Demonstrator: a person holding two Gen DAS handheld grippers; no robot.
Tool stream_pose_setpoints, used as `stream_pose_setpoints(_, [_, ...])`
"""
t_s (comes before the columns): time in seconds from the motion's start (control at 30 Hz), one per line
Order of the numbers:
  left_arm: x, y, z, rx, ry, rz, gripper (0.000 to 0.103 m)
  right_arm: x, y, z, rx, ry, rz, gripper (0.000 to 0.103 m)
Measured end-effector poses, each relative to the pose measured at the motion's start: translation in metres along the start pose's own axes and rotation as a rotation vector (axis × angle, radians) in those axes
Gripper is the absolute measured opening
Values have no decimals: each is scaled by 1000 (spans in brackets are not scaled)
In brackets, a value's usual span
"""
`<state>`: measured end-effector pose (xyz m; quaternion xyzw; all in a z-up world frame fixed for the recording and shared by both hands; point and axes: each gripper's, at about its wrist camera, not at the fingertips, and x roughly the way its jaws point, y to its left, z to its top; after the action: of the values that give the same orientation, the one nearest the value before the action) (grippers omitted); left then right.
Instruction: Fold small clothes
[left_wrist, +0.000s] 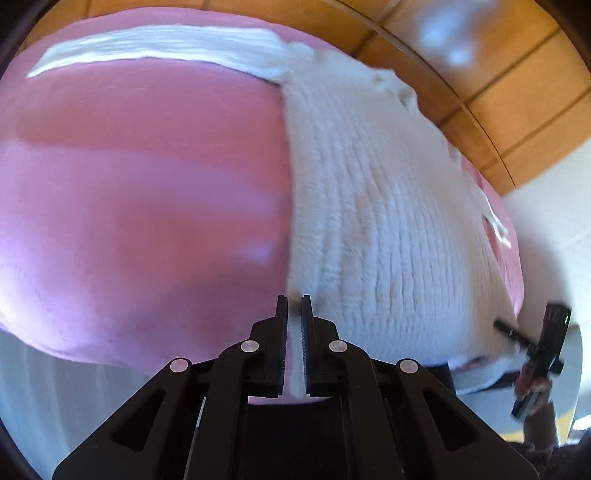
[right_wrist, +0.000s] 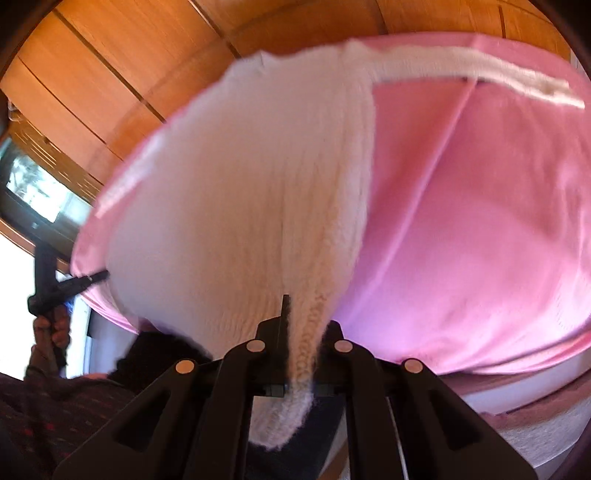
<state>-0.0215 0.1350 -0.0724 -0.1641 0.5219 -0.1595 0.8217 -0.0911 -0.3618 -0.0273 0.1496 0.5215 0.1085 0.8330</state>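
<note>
A white ribbed knit garment lies on a pink cloth surface, one sleeve stretched along the far edge. My left gripper is shut on the garment's near hem at its left corner. My right gripper is shut on a bunched fold of the same white knit, which hangs down between its fingers; the garment's body spreads ahead. Each gripper shows in the other's view: the right at the lower right of the left wrist view, the left at the pink cloth's left edge.
The pink cloth covers a raised surface with a white edge below it. Wooden panelling lies beyond it. A window is at the left. A person's hand and dark patterned sleeve are at lower left.
</note>
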Motion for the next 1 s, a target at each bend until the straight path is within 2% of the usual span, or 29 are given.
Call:
stream_pose_setpoints(0.07, [-12, -6, 8, 35, -72, 28, 4, 1, 0, 5, -4, 20, 10, 9])
stream_pose_setpoints(0.13, [-18, -13, 16, 82, -120, 30, 4, -12, 3, 16, -29, -24, -29, 23])
stream_pose_setpoints(0.17, [-19, -21, 21, 111, -143, 24, 4, -17, 3, 21, -27, -49, -36, 27])
stream_pose_setpoints(0.2, [-17, -29, 26, 135, -161, 26, 4, -23, 2, 29, -21, -85, -52, 40])
stream_pose_setpoints(0.23, [-13, -36, 30, 154, -173, 27, 4, -27, 3, 38, -21, -123, -68, 47])
stream_pose_setpoints(0.4, [28, -75, 56, 216, -195, 12, 4, -8, 6, 70, -9, -213, -58, 47])
stream_pose_setpoints(0.5, [50, -87, 70, 197, -183, 2, 7, 21, 9, 80, 16, -184, -29, 48])
stream_pose_setpoints(0.53, [56, -89, 73, 199, -184, 9, 27, 35, 10, 78, 11, -150, -46, 51])
stream_pose_setpoints(0.57, [60, -93, 77, 197, -191, 30, 57, 42, 7, 75, 7, -127, -64, 51])
stream_pose_setpoints(0.6, [63, -95, 79, 194, -205, 45, 68, 46, 5, 69, -1, -136, -73, 51])
stream_pose_setpoints(0.63, [65, -98, 82, 192, -234, 57, 74, 42, 2, 65, -5, -163, -62, 52])
stream_pose_setpoints(0.7, [77, -106, 91, 228, -259, 111, 74, 37, -4, 61, 31, -169, -22, 52])
stream_pose_setpoints(0.73, [86, -110, 95, 248, -258, 152, 74, 33, -10, 62, 62, -174, 13, 54])
stream_pose_setpoints(0.8, [98, -113, 100, 268, -262, 183, 74, 21, -29, 65, 142, -203, 63, 59])
stream_pose_setpoints(0.83, [104, -113, 101, 279, -256, 194, 74, 13, -41, 70, 191, -241, 42, 68])
stream_pose_setpoints(0.87, [114, -111, 101, 287, -236, 210, 74, 8, -54, 73, 228, -267, 24, 70])
stream_pose_setpoints(0.93, [126, -107, 99, 293, -238, 215, 81, -5, -92, 85, 341, -323, -9, 70])
stream_pose_setpoints(1.0, [127, -106, 100, 299, -239, 191, 87, -16, -131, 96, 466, -383, -36, 70])
